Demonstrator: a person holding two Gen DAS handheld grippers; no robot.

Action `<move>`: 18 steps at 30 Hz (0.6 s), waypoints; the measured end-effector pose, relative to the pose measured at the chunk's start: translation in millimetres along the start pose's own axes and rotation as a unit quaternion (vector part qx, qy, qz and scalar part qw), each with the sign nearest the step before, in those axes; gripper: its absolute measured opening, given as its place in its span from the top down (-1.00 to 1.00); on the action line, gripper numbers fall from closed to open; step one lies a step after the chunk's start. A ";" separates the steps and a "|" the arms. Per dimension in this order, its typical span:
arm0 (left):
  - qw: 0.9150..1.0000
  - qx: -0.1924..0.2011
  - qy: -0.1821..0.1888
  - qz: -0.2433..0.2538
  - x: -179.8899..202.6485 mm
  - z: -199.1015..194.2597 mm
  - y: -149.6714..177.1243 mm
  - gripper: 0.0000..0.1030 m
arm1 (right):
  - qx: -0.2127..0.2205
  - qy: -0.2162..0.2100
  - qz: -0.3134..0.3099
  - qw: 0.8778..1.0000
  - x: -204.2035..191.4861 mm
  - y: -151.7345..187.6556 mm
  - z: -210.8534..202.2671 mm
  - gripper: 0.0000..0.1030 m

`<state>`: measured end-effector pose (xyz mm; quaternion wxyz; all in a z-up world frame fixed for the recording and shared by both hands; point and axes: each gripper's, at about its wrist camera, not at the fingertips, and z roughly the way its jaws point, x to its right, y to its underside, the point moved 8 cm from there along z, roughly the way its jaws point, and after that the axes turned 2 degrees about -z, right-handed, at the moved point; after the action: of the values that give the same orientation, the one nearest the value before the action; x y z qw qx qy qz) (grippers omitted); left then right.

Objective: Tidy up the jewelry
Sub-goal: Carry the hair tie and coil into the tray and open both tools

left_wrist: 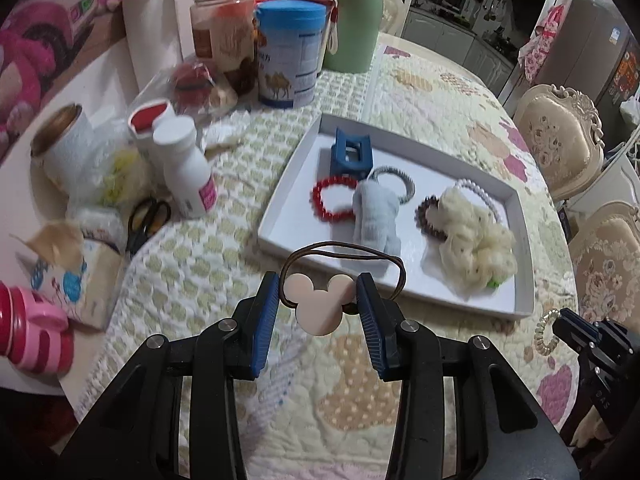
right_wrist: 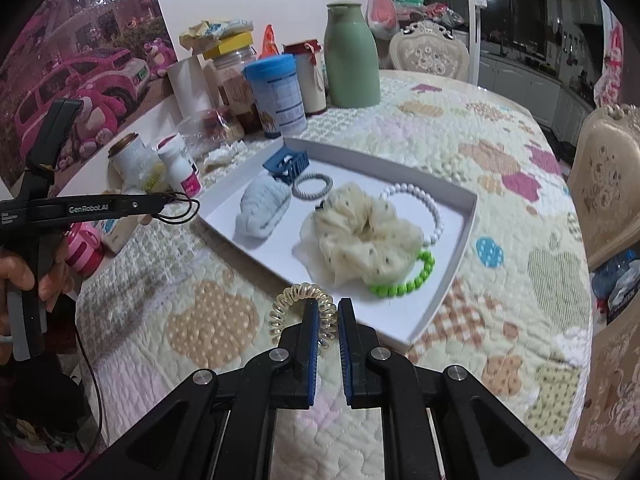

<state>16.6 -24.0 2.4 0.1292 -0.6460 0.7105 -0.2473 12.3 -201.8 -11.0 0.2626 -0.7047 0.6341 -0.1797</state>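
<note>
A white tray (left_wrist: 522,216) (right_wrist: 460,248) on the quilted table holds a blue claw clip (left_wrist: 350,154), a red bead bracelet (left_wrist: 326,200), a grey fabric tie (left_wrist: 376,220), a cream scrunchie (left_wrist: 476,240) (right_wrist: 360,240), a white pearl bracelet (right_wrist: 424,208) and a green bead bracelet (right_wrist: 404,284). My left gripper (left_wrist: 318,306) is shut on a brown hair tie with a pink mouse-head charm (left_wrist: 318,304), held just before the tray's near edge. My right gripper (right_wrist: 329,316) is shut on a clear spiral hair tie (right_wrist: 298,312), near the tray's near corner.
Bottles, jars, a blue-lidded can (left_wrist: 290,56) and a green flask (right_wrist: 352,56) crowd the table's far left. Scissors (left_wrist: 146,220) and a tissue box (left_wrist: 76,280) lie left of the tray. Chairs (left_wrist: 560,136) stand to the right.
</note>
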 end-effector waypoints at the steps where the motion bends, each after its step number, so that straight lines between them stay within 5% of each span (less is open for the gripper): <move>1: 1.000 0.003 -0.001 0.002 0.3 0.0 -4.6 0.25 | 0.002 0.000 -0.001 1.000 0.0 -3.9 -0.1 0.83; 18: 1.000 0.007 -0.008 0.003 -6.9 23.5 -55.3 0.25 | 0.012 0.002 -0.005 1.000 4.7 -59.0 25.5 0.83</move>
<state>76.6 -23.9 10.2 0.1400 -0.6451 0.7094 -0.2469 74.9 -199.4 3.5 0.2687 -0.7043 0.6290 -0.1902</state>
